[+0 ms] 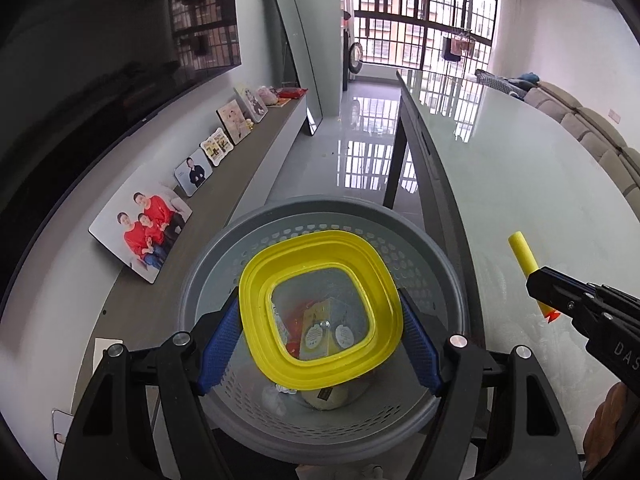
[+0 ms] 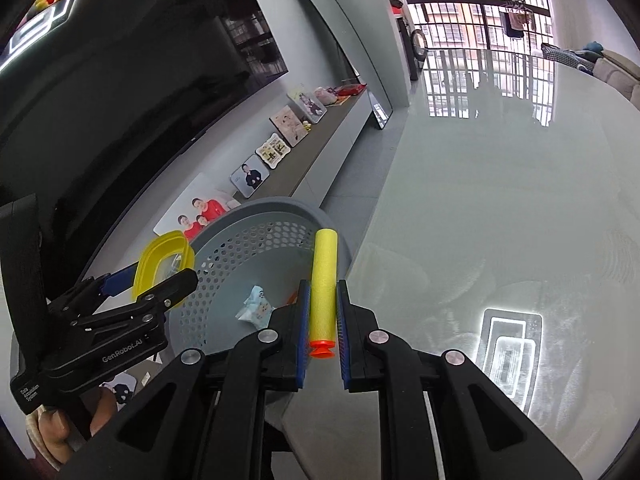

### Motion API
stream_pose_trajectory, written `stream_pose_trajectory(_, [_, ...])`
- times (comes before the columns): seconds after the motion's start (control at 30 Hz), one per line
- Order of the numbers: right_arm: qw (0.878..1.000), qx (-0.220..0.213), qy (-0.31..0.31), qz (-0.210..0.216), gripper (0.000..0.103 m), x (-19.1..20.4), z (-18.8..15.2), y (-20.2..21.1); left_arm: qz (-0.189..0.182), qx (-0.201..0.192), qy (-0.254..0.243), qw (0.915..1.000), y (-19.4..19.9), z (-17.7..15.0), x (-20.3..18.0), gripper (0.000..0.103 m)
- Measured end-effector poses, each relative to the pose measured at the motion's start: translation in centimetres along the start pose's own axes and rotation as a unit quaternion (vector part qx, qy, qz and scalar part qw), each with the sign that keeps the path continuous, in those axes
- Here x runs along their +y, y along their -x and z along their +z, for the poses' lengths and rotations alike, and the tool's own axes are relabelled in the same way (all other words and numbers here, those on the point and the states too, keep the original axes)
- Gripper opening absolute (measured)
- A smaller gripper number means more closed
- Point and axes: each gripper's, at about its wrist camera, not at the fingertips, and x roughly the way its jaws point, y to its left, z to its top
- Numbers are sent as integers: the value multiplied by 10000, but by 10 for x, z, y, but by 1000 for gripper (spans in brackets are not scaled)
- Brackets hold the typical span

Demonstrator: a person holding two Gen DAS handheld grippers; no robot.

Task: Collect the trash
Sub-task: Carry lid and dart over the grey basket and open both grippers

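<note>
Dart (image 2: 323,276) clamped in right hand-held gripper (image 2: 323,308); left hand-held gripper (image 1: 320,320) grips yellow lid (image 1: 320,308).

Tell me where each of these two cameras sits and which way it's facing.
Left wrist: on the left gripper, looking down into the grey basket; its fingers hold a yellow lid.
Right wrist: on the right gripper, facing basket and glass table; fingers hold a foam dart.
Shared: basket, lid, dart, both grippers.

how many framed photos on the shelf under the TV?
5 visible, in a row along the shelf: family photo nearest, then portrait, scalloped frame, square print, farthest photo. More may be hidden.
</note>
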Motion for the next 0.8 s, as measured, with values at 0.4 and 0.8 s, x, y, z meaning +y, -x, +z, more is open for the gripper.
stream_pose_trajectory(0.4, [9976, 316, 579, 194, 12, 47, -5, -26, 205, 110, 228, 9995, -9, -9, 34, 74])
stream_pose_trajectory(0.8, [9974, 187, 693, 93, 32, 57, -5, -33, 402, 108, 488, 9979, -6, -17, 56, 92])
